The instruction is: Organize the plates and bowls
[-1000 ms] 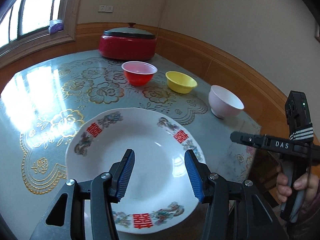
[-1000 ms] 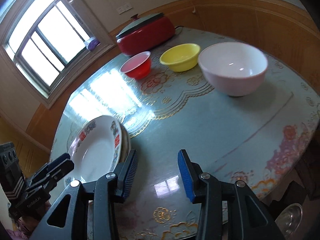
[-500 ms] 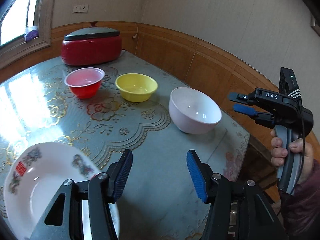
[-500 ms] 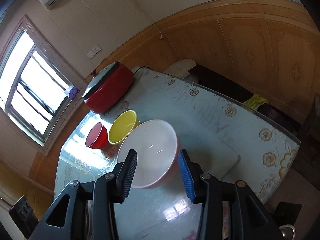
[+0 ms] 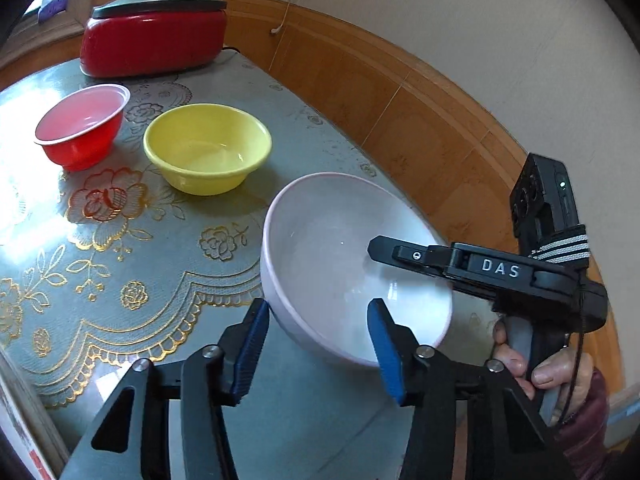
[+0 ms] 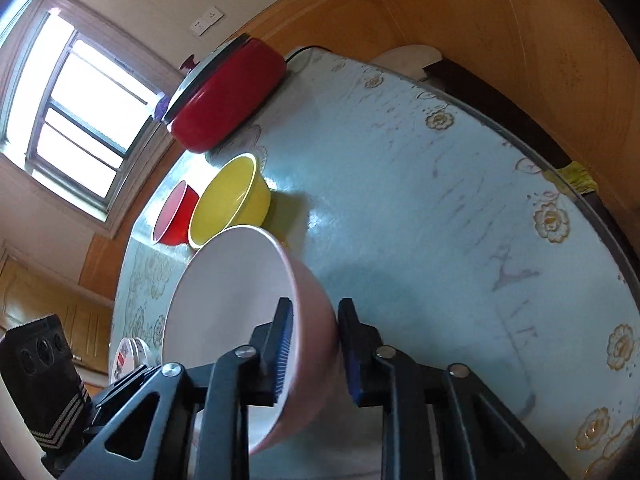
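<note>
A pale pink bowl [image 5: 340, 264] is tilted near the table's right edge. My right gripper [image 6: 314, 344] is shut on its rim, one finger inside and one outside the wall; the bowl also shows in the right wrist view [image 6: 236, 304]. My right gripper shows from the side in the left wrist view [image 5: 384, 250]. My left gripper [image 5: 316, 344] is open and empty, just in front of the pink bowl. A yellow bowl [image 5: 208, 148] and a red bowl [image 5: 82, 124] stand behind it. A patterned plate [image 6: 128, 356] peeks out at the far left.
A red electric cooker [image 5: 154, 42] with a grey lid stands at the back of the table. The table [image 6: 440, 208] has a blue floral glass-covered top and ends close to wooden wall panelling [image 5: 420, 104] on the right.
My right gripper has closed on the pink bowl's rim and tilted it. My left gripper has moved from the plate toward the pink bowl and stays open.
</note>
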The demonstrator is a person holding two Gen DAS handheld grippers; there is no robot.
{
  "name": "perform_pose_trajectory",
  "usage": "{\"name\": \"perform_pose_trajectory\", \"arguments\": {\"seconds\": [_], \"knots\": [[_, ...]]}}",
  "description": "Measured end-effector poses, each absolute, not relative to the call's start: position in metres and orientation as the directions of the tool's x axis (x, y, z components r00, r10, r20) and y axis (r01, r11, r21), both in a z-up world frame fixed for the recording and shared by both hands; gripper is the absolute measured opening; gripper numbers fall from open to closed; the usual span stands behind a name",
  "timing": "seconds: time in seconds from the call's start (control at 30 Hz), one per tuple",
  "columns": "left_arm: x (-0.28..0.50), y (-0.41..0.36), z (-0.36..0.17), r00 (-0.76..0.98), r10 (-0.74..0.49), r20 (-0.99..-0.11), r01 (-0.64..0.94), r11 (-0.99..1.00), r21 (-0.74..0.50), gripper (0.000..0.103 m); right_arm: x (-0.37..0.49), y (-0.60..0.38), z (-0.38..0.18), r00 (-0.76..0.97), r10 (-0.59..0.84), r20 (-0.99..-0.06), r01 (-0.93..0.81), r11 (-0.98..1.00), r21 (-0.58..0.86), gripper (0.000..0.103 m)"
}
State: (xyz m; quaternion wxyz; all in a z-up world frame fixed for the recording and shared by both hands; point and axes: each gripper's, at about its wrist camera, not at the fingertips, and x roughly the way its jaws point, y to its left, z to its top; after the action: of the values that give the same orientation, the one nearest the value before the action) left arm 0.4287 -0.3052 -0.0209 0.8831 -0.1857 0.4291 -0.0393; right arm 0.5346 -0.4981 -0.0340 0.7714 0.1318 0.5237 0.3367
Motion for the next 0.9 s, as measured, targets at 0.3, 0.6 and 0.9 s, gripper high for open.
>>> {"name": "perform_pose_trajectory", "arguments": {"seconds": [0.3,0.6,0.9], "knots": [[0.388,-0.291,-0.019,0.623,-0.182,-0.761,-0.126,0.937,-0.327,0.05,0.514,-0.462,-0.025,0.122,0.685,-0.719,-0.525,0.659,0.539,0.019],[0.358,-0.27,-0.022,0.617,-0.156,-0.771,-0.204,0.915,-0.349,0.053,0.495,-0.431,-0.04,0.005,0.667,-0.745,-0.552,0.623,0.554,0.022],[0.349,-0.271,-0.009,0.663,-0.099,-0.742,-0.218,0.923,-0.318,0.058,0.502,-0.44,-0.027,0.03,0.699,-0.714,-0.546,0.61,0.574,0.035]]}}
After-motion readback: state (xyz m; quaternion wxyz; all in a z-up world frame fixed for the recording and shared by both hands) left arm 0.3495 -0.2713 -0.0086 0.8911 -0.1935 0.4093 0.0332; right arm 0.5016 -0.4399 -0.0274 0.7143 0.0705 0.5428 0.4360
